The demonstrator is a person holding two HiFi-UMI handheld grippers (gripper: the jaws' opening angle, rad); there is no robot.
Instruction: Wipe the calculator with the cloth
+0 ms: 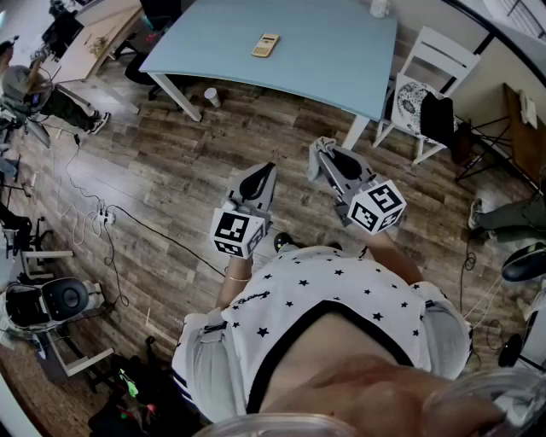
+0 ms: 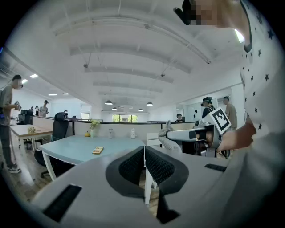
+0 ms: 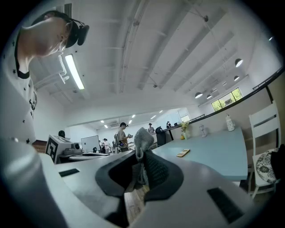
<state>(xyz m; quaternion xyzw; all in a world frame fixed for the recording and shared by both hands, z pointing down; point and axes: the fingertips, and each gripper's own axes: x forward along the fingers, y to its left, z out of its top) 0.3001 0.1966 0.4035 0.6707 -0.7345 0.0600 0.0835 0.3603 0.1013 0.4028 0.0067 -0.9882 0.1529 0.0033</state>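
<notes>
The beige calculator lies on the light blue table, well ahead of both grippers. My right gripper is shut on a grey cloth, held over the wooden floor short of the table. In the right gripper view the cloth sticks up between the jaws and the calculator shows beyond. My left gripper hangs beside it, shut with nothing in it; its pads meet in the left gripper view, where the calculator lies far off.
A white chair with a dark bag stands right of the table. A paper cup sits on the floor by a table leg. Cables and a power strip trail at the left. A white jug stands at the table's far edge.
</notes>
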